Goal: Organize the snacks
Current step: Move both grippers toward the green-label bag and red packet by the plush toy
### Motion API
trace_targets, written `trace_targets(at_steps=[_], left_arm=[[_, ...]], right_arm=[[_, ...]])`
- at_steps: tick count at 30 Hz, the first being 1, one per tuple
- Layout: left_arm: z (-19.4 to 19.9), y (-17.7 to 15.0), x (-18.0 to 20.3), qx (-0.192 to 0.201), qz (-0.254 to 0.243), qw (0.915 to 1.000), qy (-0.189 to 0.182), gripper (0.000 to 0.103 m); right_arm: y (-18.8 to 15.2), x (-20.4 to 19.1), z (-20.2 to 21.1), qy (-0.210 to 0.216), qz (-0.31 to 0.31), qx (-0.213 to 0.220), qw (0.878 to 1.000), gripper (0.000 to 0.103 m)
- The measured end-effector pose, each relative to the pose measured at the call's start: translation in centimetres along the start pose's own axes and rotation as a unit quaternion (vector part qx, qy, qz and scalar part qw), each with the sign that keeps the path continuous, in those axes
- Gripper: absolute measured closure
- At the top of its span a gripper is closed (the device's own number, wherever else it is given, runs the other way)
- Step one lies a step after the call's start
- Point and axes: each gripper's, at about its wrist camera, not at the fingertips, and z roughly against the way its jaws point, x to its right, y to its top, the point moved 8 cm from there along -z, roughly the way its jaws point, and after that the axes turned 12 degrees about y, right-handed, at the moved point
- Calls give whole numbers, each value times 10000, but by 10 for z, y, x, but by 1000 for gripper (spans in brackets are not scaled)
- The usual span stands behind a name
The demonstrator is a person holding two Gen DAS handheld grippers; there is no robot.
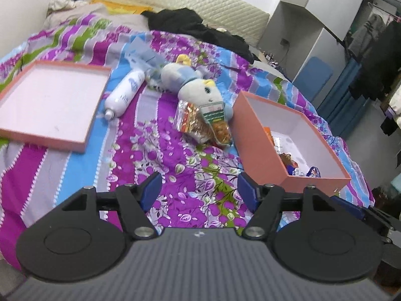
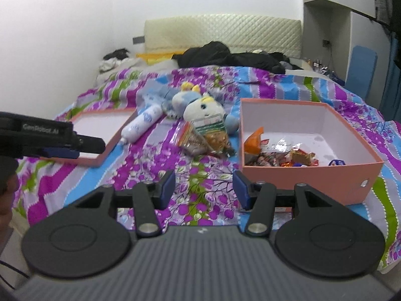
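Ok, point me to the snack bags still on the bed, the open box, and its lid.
snack bags (image 2: 208,138), right wrist view, on the clear front of the pile.
open box (image 2: 313,175), right wrist view, on its near outer wall.
lid (image 1: 47,100), left wrist view, on its bare inside.

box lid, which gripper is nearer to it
Left. The left gripper hangs right over the box lid's near edge, while the right gripper sits farther right, near the open box.

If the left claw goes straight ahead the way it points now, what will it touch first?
Probably the bedspread itself: the left claw is open, empty and angled down at bare cloth. Further along that line lie the snack bags, though depth is unclear.
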Motion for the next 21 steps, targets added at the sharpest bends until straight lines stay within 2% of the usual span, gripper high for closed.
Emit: trace_targets(at_steps=[7, 15, 21], left_arm=[[-55, 5, -14, -180, 312, 9992, -183, 30], [-138, 35, -27, -291, 534, 9973, -413, 30], [-209, 61, -26, -448, 500, 9960, -590, 31]], right_arm=[[3, -1, -47, -71, 271, -212, 9994, 50], [15, 2, -124, -158, 633, -445, 9969, 51], [26, 15, -190, -356, 767, -622, 9945, 51]])
